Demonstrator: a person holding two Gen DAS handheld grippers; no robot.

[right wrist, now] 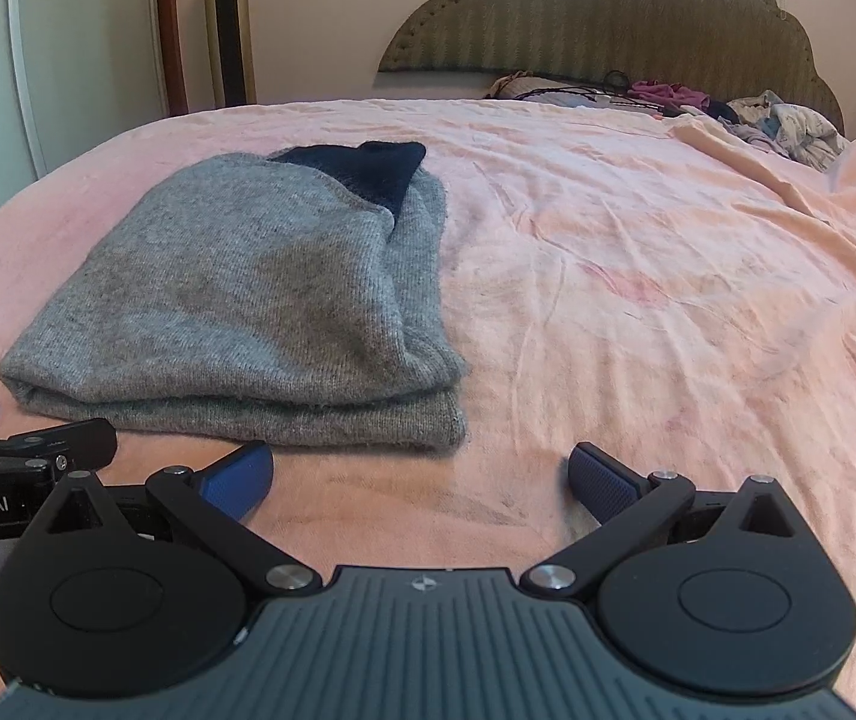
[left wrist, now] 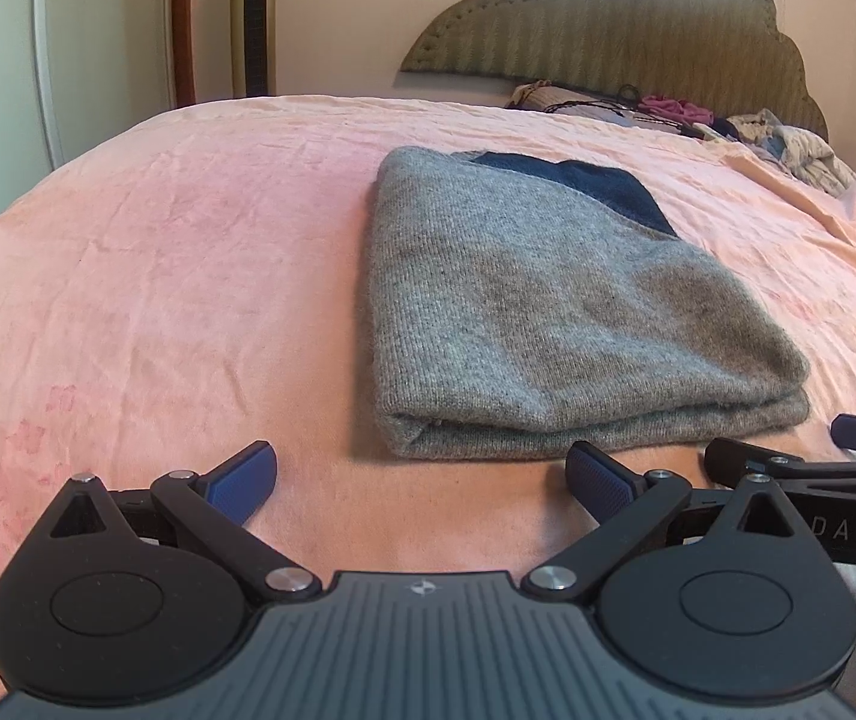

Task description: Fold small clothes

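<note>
A grey knitted garment (left wrist: 560,312) with a dark blue part at its far end lies folded in layers on the pink bedsheet (left wrist: 158,276). It also shows in the right wrist view (right wrist: 248,294), left of centre. My left gripper (left wrist: 422,480) is open and empty, just short of the garment's near edge. My right gripper (right wrist: 422,480) is open and empty, near the garment's near right corner. Each gripper's fingers show at the edge of the other's view, the right one (left wrist: 788,462) and the left one (right wrist: 38,444).
A pile of loose clothes (right wrist: 776,120) and cords lies at the head of the bed under the padded headboard (right wrist: 608,12). A tall gold fan (right wrist: 230,24) stands by the wall at the left. The bedsheet is wrinkled to the right (right wrist: 698,300).
</note>
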